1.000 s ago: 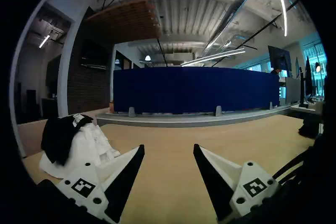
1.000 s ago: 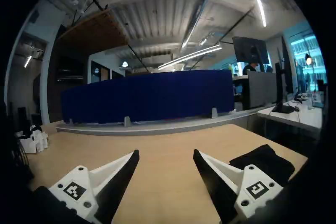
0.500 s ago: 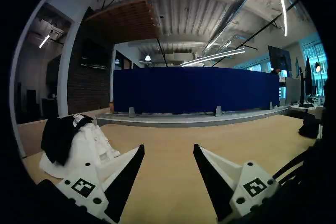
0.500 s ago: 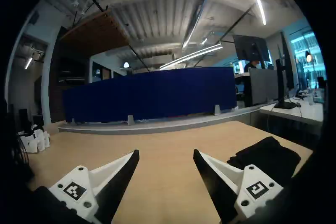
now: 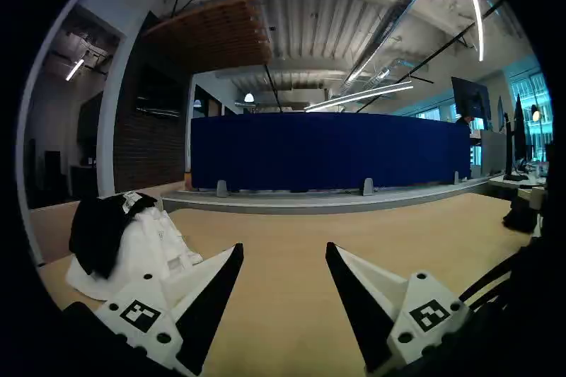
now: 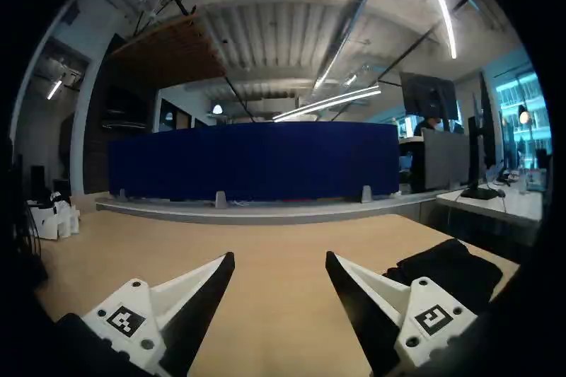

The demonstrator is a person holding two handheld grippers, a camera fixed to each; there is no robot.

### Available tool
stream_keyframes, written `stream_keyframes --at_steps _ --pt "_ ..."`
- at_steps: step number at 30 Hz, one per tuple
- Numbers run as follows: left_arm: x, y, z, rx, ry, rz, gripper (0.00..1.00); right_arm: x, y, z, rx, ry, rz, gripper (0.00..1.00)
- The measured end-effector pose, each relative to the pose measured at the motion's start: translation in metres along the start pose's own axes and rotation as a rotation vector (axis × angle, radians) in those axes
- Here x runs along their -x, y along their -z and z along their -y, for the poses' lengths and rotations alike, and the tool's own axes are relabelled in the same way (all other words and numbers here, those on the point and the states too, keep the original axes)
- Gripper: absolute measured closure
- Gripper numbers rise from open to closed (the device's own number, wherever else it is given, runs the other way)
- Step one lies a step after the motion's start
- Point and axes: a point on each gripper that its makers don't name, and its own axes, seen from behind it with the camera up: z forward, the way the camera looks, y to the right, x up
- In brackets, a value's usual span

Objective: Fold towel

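While both hand-held grippers [image 5: 284, 245] [image 6: 279, 254] gape empty, the black towel [image 6: 460, 267] lies seemingly folded.

Left hand-held gripper [image 5: 283, 264] open above wooden table [image 5: 297, 235], black-and-white cloth pile [image 5: 127, 242] at left

So there's a black towel [image 6: 453, 271] lying on the wooden table [image 6: 283, 242], off to the right and close to the table's right edge. It sits low and flattish, kinda bunched; can't tell if it's properly folded. Over on the left side of the table there's a crumpled white towel [image 5: 152, 253] in a lumpy mound, with a dark cloth [image 5: 99, 232] draped over its top and left side, touching it.
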Motion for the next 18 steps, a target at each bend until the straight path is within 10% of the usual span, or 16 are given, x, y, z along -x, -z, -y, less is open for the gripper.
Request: stream_keyframes --at_steps 18 --pt "0.0007 -0.0003 -0.0007 0.0 0.0 0.0 0.14 0.0032 -0.0012 -0.0015 0.011 0.017 0.002 0.0"
